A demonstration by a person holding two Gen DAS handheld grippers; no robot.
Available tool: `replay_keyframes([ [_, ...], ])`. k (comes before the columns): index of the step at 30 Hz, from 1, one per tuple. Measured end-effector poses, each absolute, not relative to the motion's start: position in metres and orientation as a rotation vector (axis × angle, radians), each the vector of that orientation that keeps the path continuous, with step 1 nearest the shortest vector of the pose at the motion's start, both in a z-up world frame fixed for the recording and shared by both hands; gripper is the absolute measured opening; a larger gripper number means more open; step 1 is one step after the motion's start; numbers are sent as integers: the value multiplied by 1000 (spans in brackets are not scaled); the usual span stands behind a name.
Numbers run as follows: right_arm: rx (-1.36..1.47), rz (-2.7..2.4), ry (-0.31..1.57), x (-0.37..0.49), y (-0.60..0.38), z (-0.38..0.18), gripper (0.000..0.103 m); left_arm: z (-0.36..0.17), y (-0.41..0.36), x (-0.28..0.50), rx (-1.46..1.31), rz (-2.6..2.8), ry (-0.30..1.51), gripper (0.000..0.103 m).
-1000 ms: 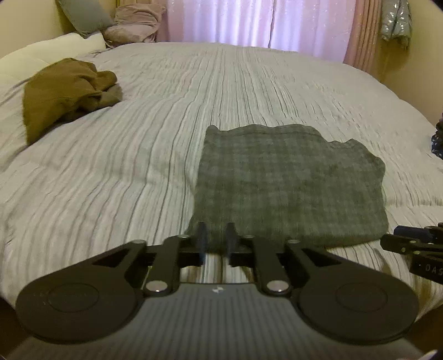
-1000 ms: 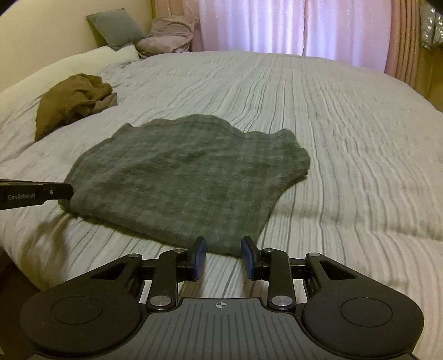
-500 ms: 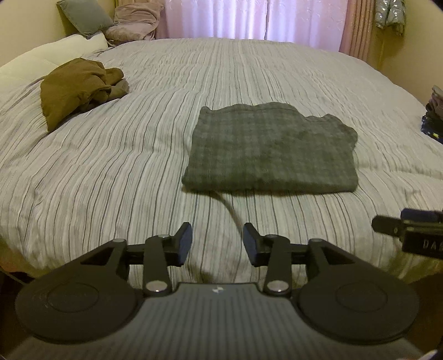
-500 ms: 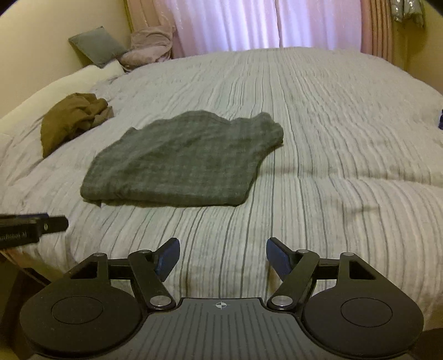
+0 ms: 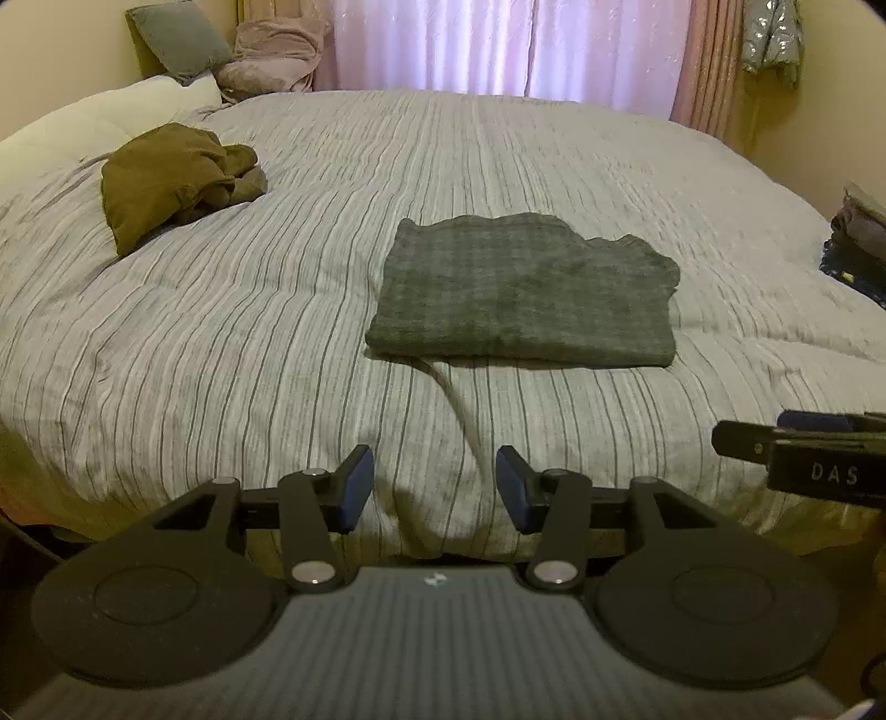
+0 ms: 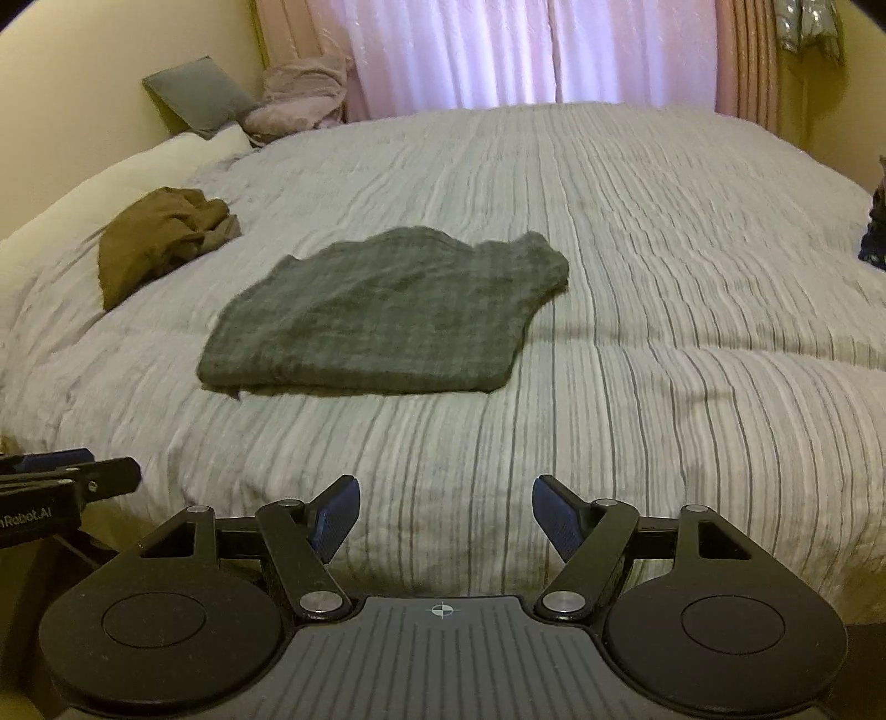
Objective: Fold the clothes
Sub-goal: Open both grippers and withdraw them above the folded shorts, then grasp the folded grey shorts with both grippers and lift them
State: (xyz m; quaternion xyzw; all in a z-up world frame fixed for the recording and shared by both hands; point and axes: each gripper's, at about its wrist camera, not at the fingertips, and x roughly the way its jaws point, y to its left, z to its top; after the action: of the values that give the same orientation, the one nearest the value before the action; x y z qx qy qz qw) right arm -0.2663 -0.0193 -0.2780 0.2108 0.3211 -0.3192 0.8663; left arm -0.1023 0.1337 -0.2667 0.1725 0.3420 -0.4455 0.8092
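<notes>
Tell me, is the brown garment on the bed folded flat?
No, the brown garment lies crumpled in a heap on the bed, unlike the flat folded grey garment.

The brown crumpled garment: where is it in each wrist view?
Left wrist view: brown garment upper left, left of the folded grey garment.
Right wrist view: brown garment left of middle, also left of the grey garment.
Shared landmark: grey pillow.
</notes>
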Motion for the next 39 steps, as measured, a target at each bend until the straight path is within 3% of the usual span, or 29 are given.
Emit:
replay_keyframes([
  [13,422,-649,654,-268,-11,-271,73,-264,141,-108,348,-960,730,46],
  [24,462,-644,695,-261,-20,-291,73,-287,133,-89,294,-985,833,47],
  [33,710,-609,514,-284,-71,-305,73,-298,119,25,-117,-1072,968,50],
  [39,944,-576,409,-285,-141,-315,73,-319,75,93,-163,-1146,1006,53],
])
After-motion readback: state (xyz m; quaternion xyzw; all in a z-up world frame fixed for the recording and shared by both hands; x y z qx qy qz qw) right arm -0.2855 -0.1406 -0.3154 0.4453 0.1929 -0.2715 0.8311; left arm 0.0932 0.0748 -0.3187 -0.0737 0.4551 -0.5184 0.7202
